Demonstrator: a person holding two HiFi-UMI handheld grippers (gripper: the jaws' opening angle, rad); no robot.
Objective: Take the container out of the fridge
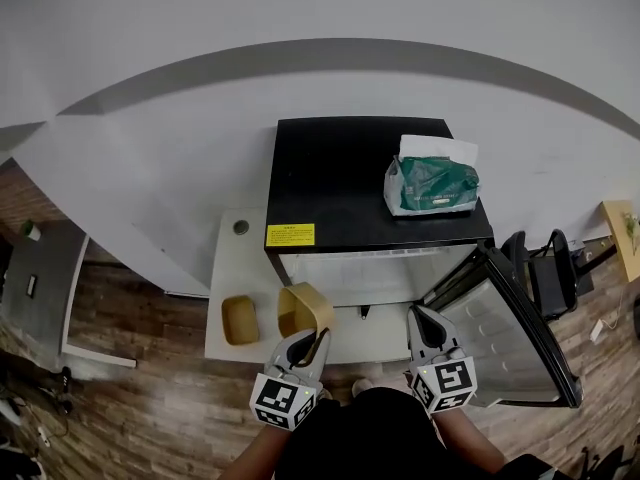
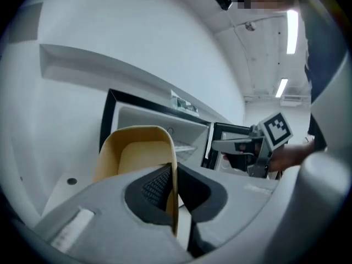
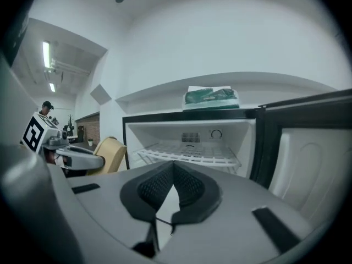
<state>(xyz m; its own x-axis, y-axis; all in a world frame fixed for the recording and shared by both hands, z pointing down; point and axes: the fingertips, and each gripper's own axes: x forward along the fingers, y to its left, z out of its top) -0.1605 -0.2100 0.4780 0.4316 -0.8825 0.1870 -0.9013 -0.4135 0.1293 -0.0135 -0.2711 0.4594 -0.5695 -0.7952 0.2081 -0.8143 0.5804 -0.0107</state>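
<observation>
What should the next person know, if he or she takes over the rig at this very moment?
Left hand-held gripper: shut on the rim of the tan container, held in the air.
Right hand-held gripper: shut, empty.
Fridge: door open, wire shelf bare.
A second tan container sits on the white table.
Done: the held container is out of the fridge.
Left: probably set it down, perhaps beside the other one; the door may need closing.

White table (image 1: pixel 228 258), fridge (image 1: pixel 340 168), brown tub (image 1: pixel 240 320) atop
</observation>
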